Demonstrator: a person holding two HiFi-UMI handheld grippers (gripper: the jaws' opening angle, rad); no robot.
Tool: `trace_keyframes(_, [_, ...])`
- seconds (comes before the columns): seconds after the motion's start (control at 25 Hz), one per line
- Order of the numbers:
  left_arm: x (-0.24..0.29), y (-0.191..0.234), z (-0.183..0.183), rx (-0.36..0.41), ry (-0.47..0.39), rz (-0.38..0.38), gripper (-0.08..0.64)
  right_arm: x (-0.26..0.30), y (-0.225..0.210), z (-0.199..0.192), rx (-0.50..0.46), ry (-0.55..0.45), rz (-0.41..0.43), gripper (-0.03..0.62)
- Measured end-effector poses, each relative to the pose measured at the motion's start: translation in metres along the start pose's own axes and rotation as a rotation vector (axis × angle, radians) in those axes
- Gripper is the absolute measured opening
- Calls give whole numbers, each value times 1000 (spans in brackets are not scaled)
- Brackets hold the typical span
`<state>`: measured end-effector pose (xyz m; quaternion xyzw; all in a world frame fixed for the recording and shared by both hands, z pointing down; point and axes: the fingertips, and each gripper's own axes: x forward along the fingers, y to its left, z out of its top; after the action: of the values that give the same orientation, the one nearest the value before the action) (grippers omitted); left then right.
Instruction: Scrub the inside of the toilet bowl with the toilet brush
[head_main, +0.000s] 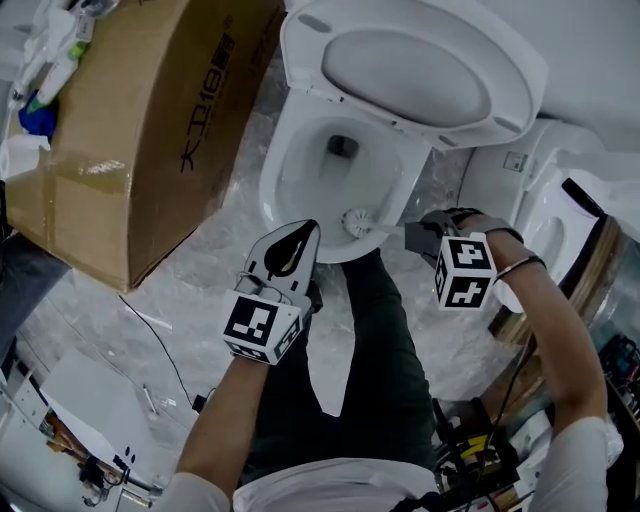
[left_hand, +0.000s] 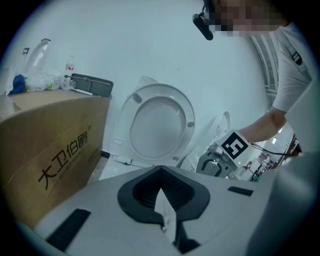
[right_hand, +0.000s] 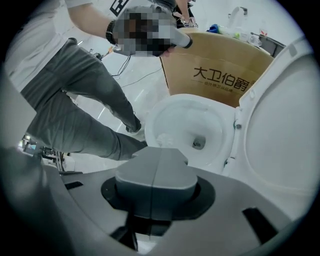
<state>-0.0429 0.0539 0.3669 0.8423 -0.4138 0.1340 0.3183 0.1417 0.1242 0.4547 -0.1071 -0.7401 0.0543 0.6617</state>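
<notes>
Head view: I'm scrubbing the white ceramic toilet bowl (head_main: 290, 170), right gripper (head_main: 412, 237) pinching the white-bristled toilet brush (head_main: 357, 222), left gripper (head_main: 310, 230) closed, empty; sweeping deeper next.

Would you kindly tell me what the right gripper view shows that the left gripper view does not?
Only the right gripper view shows the toilet bowl inside, its drain and the toilet brush head. Only the left gripper view shows the marker cube on the right gripper. Both show the raised lid and the cardboard box.

White toilet brush (head_main: 357, 222) head inside open toilet bowl (head_main: 300, 160).
</notes>
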Motion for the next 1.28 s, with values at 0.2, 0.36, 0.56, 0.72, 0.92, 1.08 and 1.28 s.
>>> trace_keyframes(0.2, [1,0,3,-3,-8,5,6,-8,-11,-4,-87,70,-35,160])
trace_keyframes(0.36, [-2,4,2,-7,-11,17,6,-15,-18,-6,-132,108,-62,160])
trace_keyframes(0.56, [-6,10,1,-13,-15,29,6,-18,-28,-10,-159,152,-97,160])
trace_keyframes(0.72, [-8,10,1,-15,-19,30,6,-21,-37,-10,-194,195,-134,160])
trace_keyframes(0.92, [-11,13,1,-17,-24,35,6,-27,-53,-15,-249,261,-196,160])
trace_keyframes(1.08, [-13,16,0,-19,-30,42,6,-29,-60,-15,-268,287,-221,160])
trace_keyframes(1.28, [-17,19,1,-17,-35,44,6,-27,-65,-13,-236,286,-263,160])
